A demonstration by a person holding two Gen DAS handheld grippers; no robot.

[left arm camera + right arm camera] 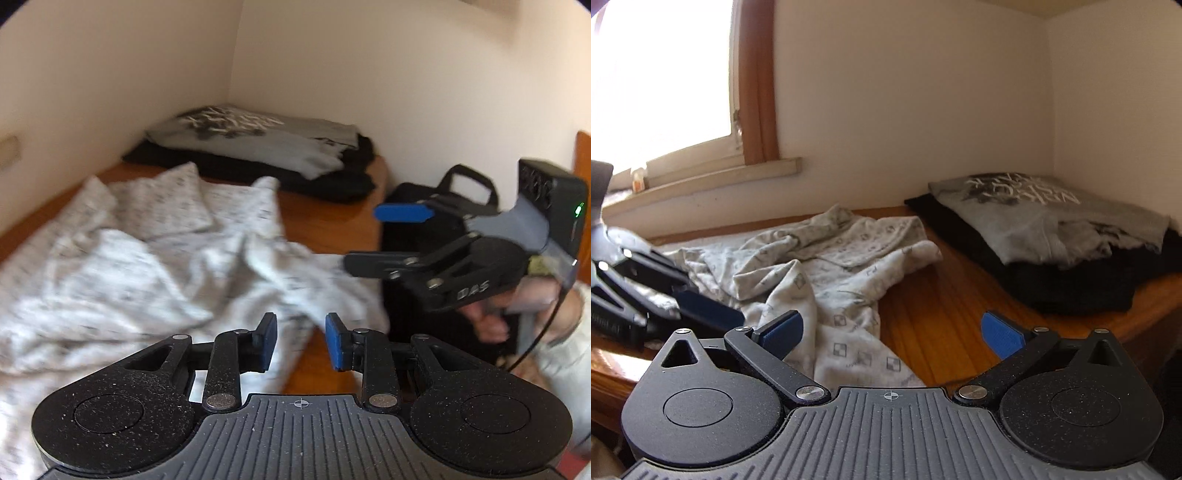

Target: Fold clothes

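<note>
A pale patterned garment (147, 266) (827, 266) lies crumpled on the wooden table (325, 218) (942, 302). My left gripper (301, 341) hovers over its near edge with the blue pads a little apart and nothing pinched between them. It also shows at the left edge of the right wrist view as the left gripper (701, 299), low beside the cloth. My right gripper (892, 334) stands wide open above the garment's near end, with cloth below it, not gripped. In the left wrist view the right gripper (365, 238) is at the table's right side, its lower finger close to a fold.
A folded stack (266, 144) (1034, 221), a grey printed shirt on black clothes, sits in the far corner against the walls. A black bag (424, 199) stands past the table's right edge. A window sill (720, 177) runs along the wall. A person's hand (491, 321) holds the right gripper.
</note>
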